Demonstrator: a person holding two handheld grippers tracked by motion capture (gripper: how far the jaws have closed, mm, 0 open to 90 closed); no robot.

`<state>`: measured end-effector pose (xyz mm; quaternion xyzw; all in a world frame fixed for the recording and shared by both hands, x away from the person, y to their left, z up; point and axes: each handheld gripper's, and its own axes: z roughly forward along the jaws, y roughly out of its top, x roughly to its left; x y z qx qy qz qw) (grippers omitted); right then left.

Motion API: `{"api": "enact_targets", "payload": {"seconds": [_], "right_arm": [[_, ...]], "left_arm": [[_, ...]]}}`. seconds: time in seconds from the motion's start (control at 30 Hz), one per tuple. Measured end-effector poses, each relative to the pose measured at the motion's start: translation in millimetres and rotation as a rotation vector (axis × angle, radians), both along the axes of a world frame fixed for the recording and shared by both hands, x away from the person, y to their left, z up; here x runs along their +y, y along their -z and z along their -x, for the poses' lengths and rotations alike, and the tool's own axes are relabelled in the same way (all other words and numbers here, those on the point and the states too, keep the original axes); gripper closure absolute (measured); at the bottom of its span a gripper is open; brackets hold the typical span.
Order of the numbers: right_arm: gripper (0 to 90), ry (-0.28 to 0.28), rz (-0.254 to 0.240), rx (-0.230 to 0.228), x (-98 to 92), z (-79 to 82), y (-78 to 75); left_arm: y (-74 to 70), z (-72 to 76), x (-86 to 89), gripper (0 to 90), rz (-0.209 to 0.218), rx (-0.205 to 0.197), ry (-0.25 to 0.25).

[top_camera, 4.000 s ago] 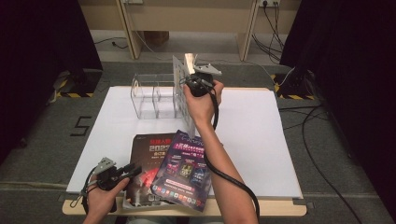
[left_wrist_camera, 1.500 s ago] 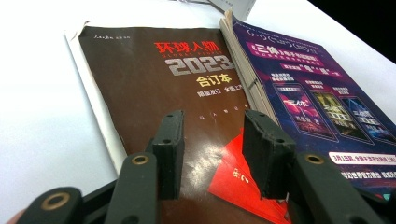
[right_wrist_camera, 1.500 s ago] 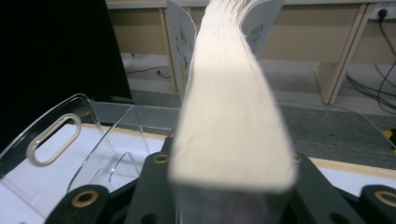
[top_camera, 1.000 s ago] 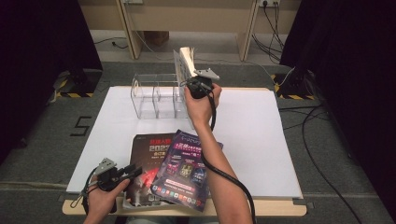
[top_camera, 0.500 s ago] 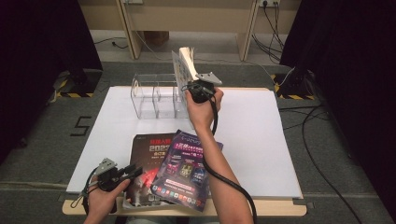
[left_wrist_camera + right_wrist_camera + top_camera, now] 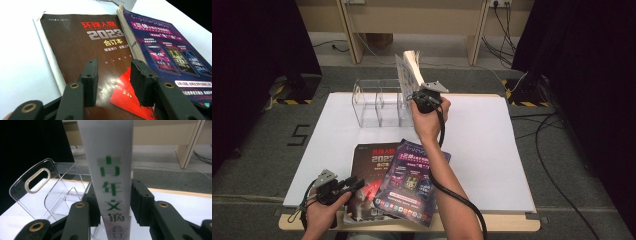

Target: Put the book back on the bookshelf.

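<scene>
Your left gripper (image 6: 343,187) hovers low at the counter's (image 6: 492,150) near edge, jaws partly apart and empty above the brown magazine (image 6: 82,47) printed "环球人物 2023 合订本". Just right, overlapping it, lies the purple magazine (image 6: 412,180); its cover text is too small to read. The clear acrylic rack (image 6: 377,102) stands farther back. Your right gripper (image 6: 424,100), arm stretched forward, clamps an upright volume (image 6: 110,165) by its white spine, green characters "青年文摘", at the rack's right end.
</scene>
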<state>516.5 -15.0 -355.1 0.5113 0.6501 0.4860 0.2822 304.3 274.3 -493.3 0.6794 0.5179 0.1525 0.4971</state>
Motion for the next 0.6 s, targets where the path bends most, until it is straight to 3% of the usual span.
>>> {"api": "enact_targets", "payload": {"seconds": [0.6], "right_arm": [[67.4, 0.000, 0.023, 0.015, 4.7, -4.9, -2.1]], "left_arm": [[0.7, -0.4, 0.6, 56.3, -0.003, 0.005, -0.008]]}}
